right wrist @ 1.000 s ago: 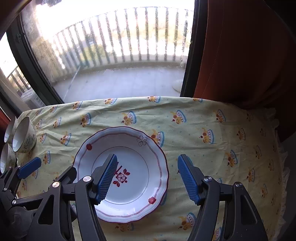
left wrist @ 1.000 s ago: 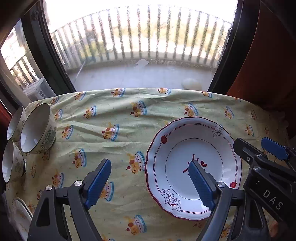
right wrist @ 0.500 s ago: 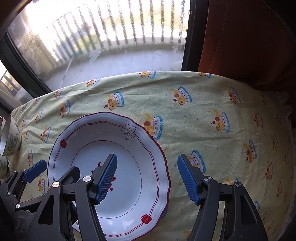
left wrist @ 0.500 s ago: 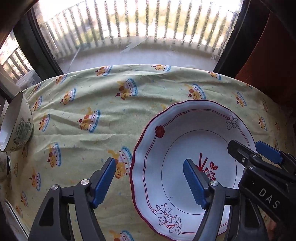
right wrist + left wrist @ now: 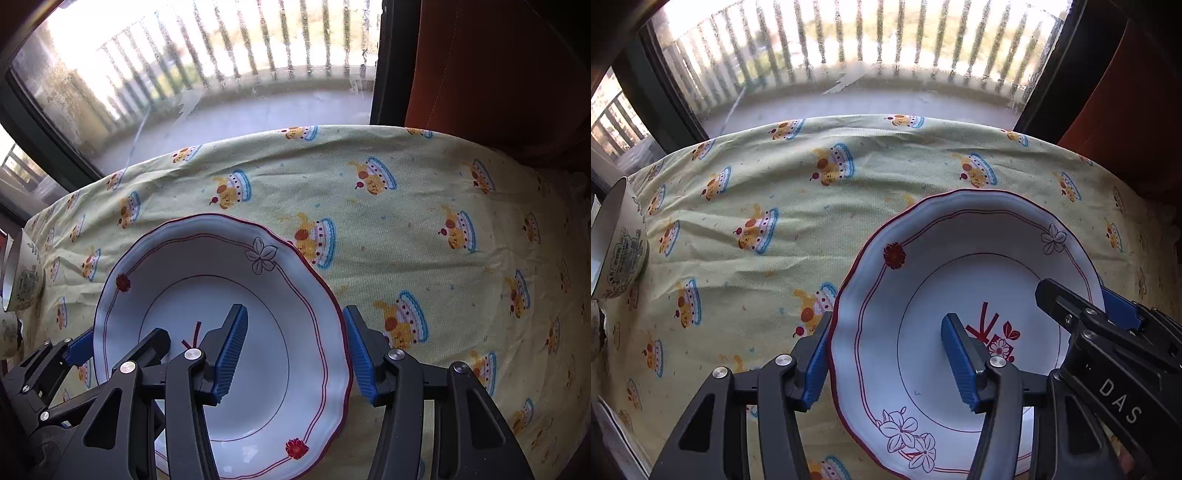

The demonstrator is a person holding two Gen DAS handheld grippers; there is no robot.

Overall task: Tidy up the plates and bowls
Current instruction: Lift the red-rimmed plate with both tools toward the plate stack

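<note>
The deep white plate (image 5: 960, 295) with the scalloped red rim lies flat on the yellow cake-print tablecloth (image 5: 775, 192), on the side of the cloth nearer the orange curtain (image 5: 498, 66) than the bowls. A second ago both tools hung well above it, with the whole plate and three bowls in sight; since then both have come down, and the plate fills much more of each view.

The left gripper (image 5: 886, 363) straddles the plate's left rim: one blue pad is outside, just beside the rim, and the other is over the plate's well near the red flower mark. Its jaws stood far wider a second ago and are closing, the rim between them; the inner pad does not appear to press on the plate. The right gripper (image 5: 295, 354) mirrors it on the opposite rim, one pad inside the well and the other outside, just beside the edge. Its jaws too are closing at about half width, and I cannot make out firm contact.

Out from the plate, a patterned bowl (image 5: 622, 254) leans at the cloth's left edge, well apart. Beyond the plate, past the cloth's far edge, is the window (image 5: 184, 74) with balcony railing outside.
</note>
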